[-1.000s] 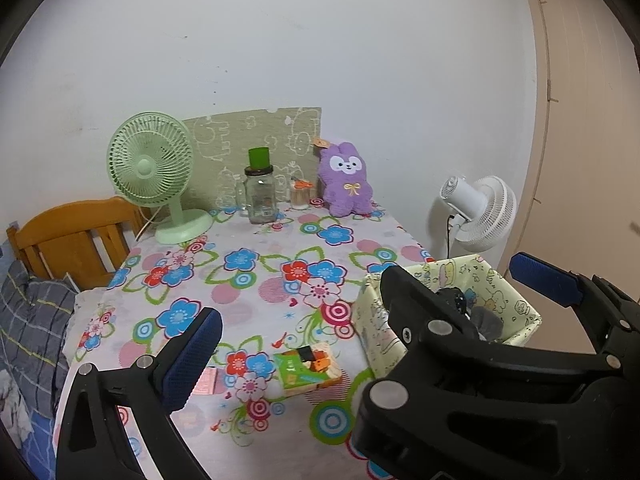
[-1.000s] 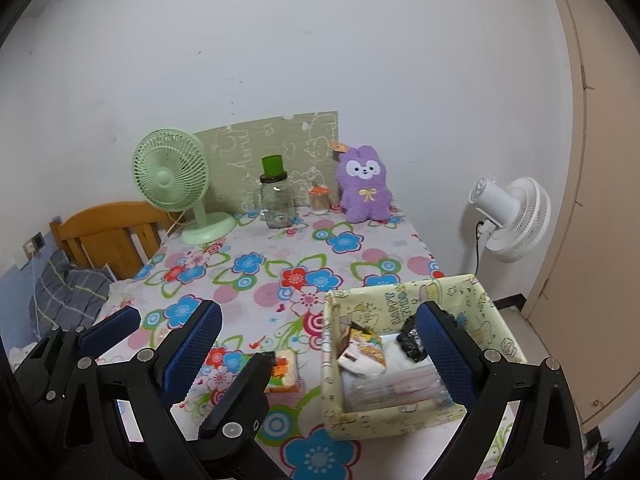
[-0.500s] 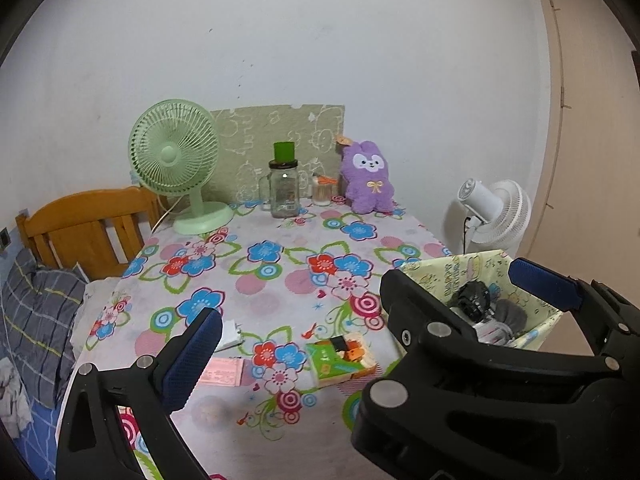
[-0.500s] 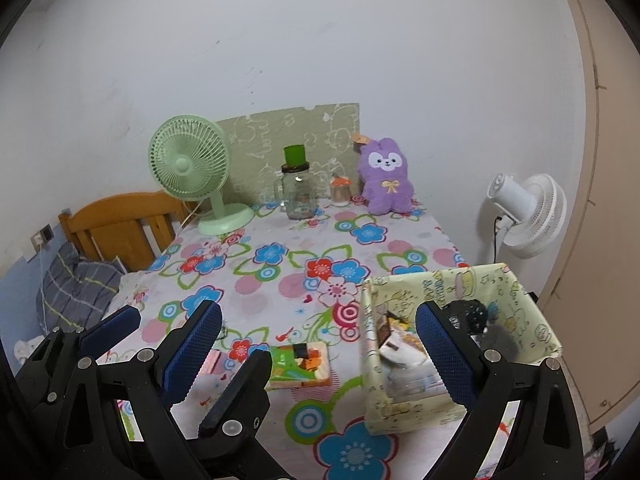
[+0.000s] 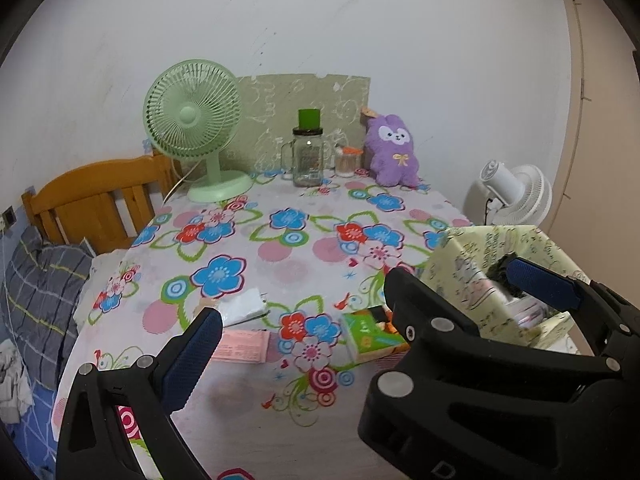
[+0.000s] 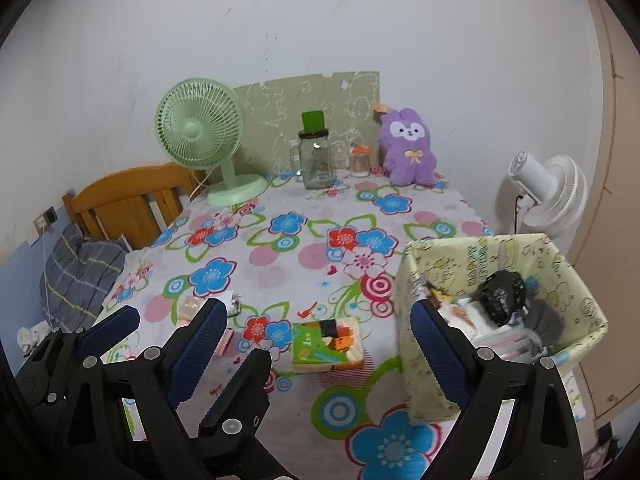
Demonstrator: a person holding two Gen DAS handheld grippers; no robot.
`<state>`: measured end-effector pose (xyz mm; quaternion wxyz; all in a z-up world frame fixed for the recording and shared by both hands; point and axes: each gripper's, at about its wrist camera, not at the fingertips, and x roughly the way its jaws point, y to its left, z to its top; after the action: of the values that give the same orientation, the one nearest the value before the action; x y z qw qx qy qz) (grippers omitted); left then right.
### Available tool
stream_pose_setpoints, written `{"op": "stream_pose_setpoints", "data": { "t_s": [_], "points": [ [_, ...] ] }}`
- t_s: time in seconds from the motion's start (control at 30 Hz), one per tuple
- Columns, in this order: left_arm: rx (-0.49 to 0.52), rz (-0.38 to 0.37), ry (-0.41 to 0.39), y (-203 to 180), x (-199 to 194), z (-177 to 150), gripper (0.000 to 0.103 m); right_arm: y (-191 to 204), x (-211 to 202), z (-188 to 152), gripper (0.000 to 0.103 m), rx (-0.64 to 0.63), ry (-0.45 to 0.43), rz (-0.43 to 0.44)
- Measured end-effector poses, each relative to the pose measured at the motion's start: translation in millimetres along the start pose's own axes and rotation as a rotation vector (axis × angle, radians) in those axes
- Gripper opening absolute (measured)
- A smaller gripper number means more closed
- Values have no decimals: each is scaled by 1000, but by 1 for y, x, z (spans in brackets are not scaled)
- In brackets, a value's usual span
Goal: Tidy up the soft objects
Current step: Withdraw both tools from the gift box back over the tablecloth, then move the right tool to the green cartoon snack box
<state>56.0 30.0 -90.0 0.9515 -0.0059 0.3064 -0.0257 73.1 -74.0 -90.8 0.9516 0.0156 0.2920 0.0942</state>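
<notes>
Both grippers hung over the near edge of the floral table [image 6: 280, 248], jaws wide apart, holding nothing: left gripper [image 5: 366, 310], right gripper [image 6: 320, 344]. Purple plush [image 6: 408, 148] sat at the far edge against the wall, beside a small jar [image 6: 360, 162], glass mug [image 6: 317, 160] and green fan [image 6: 200, 136]. Green packet [image 6: 326, 344] lay near; the yellow fabric bin [image 6: 576, 276] stood at right, its contents a muddle, black bundle [image 6: 502, 294] on top. In the left wrist view, the right gripper's frame hid part of the packet.

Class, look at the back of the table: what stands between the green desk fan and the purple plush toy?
Between the green desk fan and the purple plush toy stand a glass jar with a green cup on top and a small orange-lidded container, seen in both wrist views.
</notes>
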Motion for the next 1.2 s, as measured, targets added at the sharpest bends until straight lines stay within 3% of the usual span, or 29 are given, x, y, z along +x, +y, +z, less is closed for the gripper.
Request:
{"op": "stream_pose_setpoints", "data": {
  "t_s": [0.6,1.2],
  "points": [
    [-22,38,103,28,43,-20,102,20,56,-21,92,-12,121,20],
    [-40,23,221,33,94,-33,101,10,110,-37,92,36,211,-55]
  ]
}}
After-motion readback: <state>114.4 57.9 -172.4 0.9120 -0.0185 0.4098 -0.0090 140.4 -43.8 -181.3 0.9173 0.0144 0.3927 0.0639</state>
